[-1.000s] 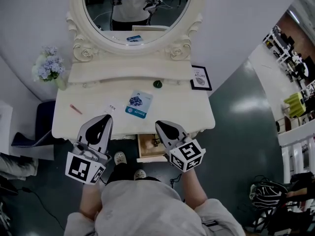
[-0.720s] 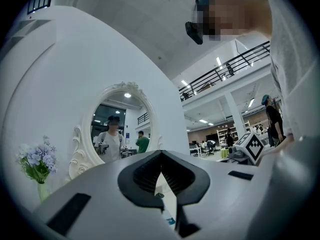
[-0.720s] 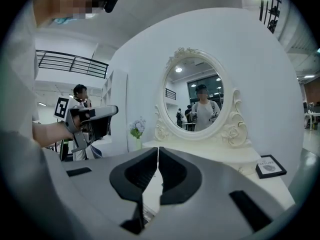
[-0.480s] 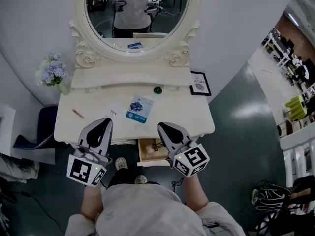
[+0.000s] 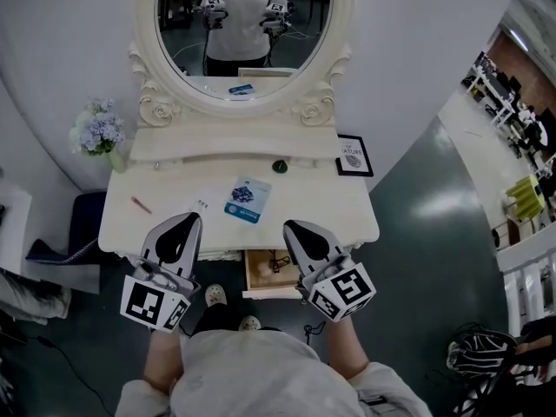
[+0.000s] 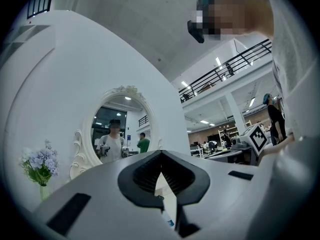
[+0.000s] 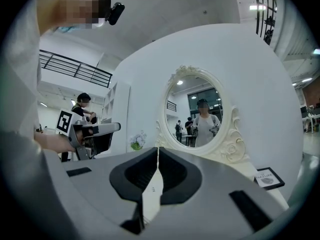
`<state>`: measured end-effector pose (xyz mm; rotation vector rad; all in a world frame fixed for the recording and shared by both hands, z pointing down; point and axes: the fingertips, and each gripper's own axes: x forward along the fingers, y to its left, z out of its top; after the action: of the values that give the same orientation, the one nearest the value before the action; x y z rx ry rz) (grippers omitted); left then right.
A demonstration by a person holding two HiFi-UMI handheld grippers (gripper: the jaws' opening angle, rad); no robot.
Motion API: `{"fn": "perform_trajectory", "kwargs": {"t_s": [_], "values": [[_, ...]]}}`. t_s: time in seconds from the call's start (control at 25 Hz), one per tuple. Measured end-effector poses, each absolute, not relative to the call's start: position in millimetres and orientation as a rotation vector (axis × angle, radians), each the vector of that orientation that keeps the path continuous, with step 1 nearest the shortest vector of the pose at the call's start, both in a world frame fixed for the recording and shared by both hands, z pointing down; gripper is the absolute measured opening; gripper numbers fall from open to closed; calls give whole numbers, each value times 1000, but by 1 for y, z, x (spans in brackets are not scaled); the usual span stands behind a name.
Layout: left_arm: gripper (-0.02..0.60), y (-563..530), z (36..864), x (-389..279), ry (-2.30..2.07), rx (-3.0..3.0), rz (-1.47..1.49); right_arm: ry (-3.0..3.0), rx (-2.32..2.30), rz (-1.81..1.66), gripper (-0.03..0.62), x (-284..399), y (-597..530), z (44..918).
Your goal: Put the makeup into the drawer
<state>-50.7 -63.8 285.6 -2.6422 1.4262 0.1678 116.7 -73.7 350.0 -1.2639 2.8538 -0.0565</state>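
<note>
A blue and white makeup packet (image 5: 248,200) lies flat in the middle of the white dressing table (image 5: 347,220). A thin pink pencil (image 5: 141,205) lies at the table's left, with a small white card (image 5: 201,205) between it and the packet. Under the table's front edge a small wooden drawer (image 5: 257,278) stands open with something dark inside. My left gripper (image 5: 192,219) hovers over the front edge left of the drawer, shut and empty (image 6: 161,156). My right gripper (image 5: 289,227) hangs over the drawer, shut and empty too (image 7: 158,150).
An oval mirror (image 5: 248,24) rises behind a raised back shelf (image 5: 230,137). A vase of pale flowers (image 5: 97,131) stands at the back left, a framed picture (image 5: 354,155) at the back right, and a small dark green object (image 5: 280,167) near the shelf. The person's shoes (image 5: 214,295) show below the drawer.
The view has tilted up a little, so the table and mirror sit lower in the frame. Both grippers have stayed shut and held their places near the front edge.
</note>
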Motion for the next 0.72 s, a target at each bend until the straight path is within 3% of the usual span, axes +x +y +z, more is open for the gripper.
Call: {"fn": "perform_trajectory", "kwargs": {"t_s": [0.72], "values": [[14,-61,281,-52,1433,-2622,196,2831,-1251,17,25,113,-66,337]]}}
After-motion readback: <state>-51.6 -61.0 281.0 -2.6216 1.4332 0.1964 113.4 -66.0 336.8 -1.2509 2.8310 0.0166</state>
